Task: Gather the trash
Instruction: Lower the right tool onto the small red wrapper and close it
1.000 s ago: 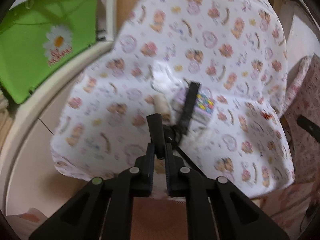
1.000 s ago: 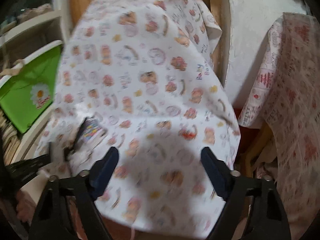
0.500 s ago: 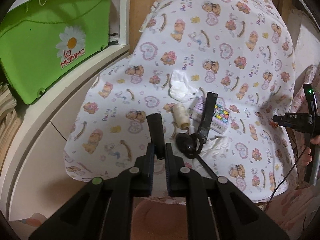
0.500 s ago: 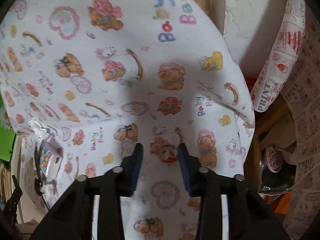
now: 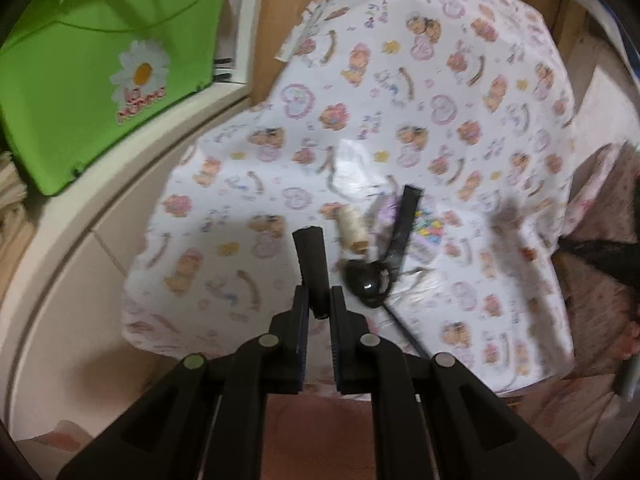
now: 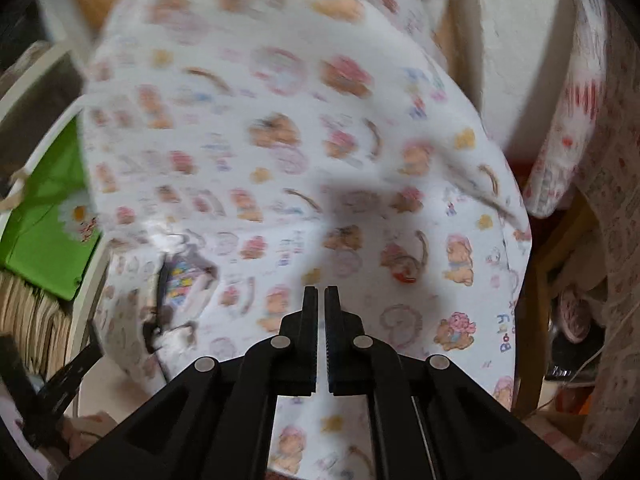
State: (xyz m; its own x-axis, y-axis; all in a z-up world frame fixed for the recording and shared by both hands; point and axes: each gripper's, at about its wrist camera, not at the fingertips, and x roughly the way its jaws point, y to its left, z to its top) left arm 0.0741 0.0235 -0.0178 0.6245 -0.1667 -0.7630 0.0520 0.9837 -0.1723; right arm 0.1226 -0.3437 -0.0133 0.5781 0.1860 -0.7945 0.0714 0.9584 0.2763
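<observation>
Black plastic all over the foreground: the left hand-held gripper [image 5: 319, 304] reaches forward over the near edge of the surface [image 5: 420, 92], its fingers clamped on a dark, flat, matte strip [image 5: 312, 268] that stands upright between them. The right hand-held gripper [image 6: 320, 300] is level above the same cloth near its right side, jaws pressed almost together with just a sliver of gap and nothing between them.

Now the covering: a white, slightly glossy cloth printed with little bears, hearts and pastel lettering, draped loosely so it falls in soft folds over the corners.

The trash sits in a small cluster near the middle of the near edge. There's a cream, ribbed spool [image 5: 352, 229], cylindrical and lying on its side; just beside it a shiny black rounded object [image 5: 366, 285], smooth as a pebble; a long black strap [image 5: 404, 228] leans tilted over a small carton [image 5: 428, 228] with coloured dots; and crumpled white tissue [image 5: 352, 172] lies behind the spool. From the right wrist view the carton [image 6: 182, 280] shows at the surface's left edge, blurred.

Off to the left, a bright green plastic bin [image 5: 100, 68] with a daisy print rests on a white shelf [image 5: 64, 236].
</observation>
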